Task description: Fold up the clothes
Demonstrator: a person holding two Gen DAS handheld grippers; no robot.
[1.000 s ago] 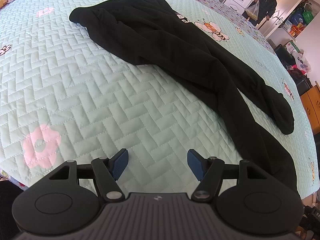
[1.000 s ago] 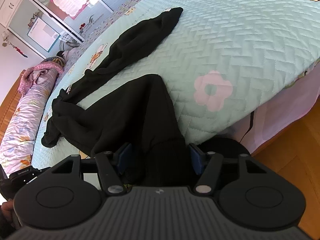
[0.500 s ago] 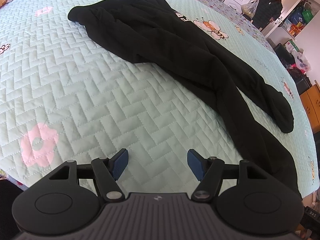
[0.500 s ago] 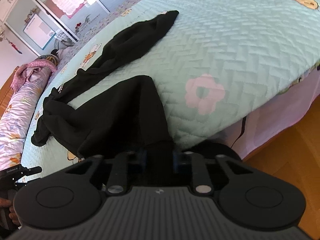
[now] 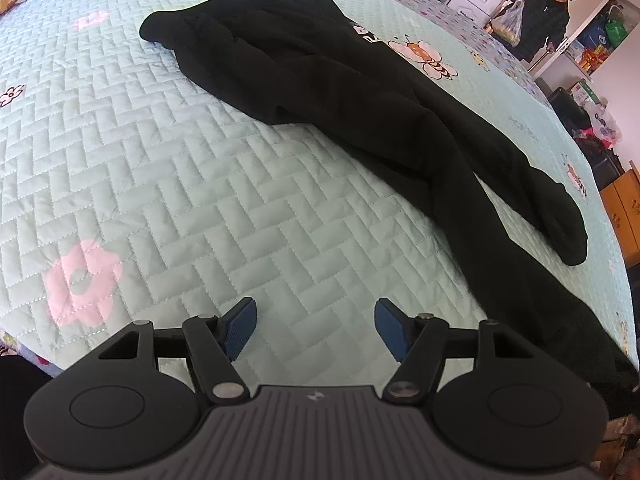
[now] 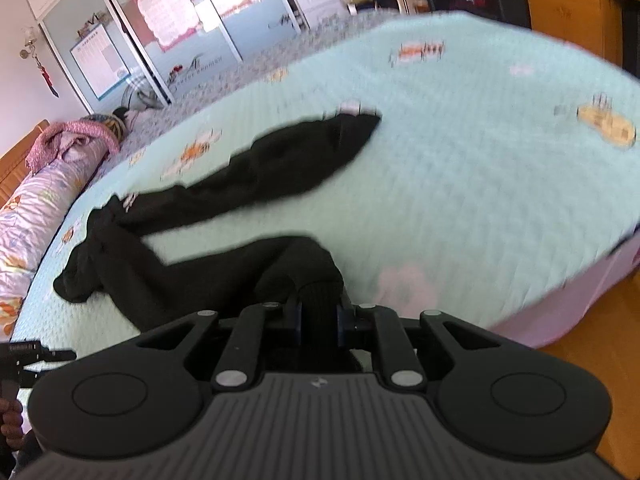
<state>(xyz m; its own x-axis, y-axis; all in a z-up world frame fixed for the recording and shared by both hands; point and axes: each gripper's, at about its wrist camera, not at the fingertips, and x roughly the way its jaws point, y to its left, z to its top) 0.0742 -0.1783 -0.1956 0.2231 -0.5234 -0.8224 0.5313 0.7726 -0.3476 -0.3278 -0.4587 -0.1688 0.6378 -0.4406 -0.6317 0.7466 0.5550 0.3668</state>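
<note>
Black trousers (image 5: pixel 360 112) lie spread on the mint quilted bedspread (image 5: pixel 160 184), waist at the far left, both legs running toward the right. My left gripper (image 5: pixel 316 320) hovers open over bare quilt beside the nearer leg, nothing between its blue pads (image 5: pixel 240 330). In the blurred right wrist view, my right gripper (image 6: pixel 319 316) has its jaws closing, and its pads press on the ribbed cuff (image 6: pixel 318 296) of the nearer leg, raised off the bed. The other leg (image 6: pixel 304 156) lies flat farther back.
The bed edge drops to a wooden floor (image 6: pixel 580 320) at the right. A rolled lilac quilt (image 6: pixel 36 208) lies along the bed's far left side. A person (image 5: pixel 544 12) with a bag stands in the far doorway. Wooden cabinets (image 6: pixel 568 4) stand behind the bed.
The right gripper closed on the leg cuff and lifted it off the bed, rolling as it rose. The left gripper stayed still and open.
</note>
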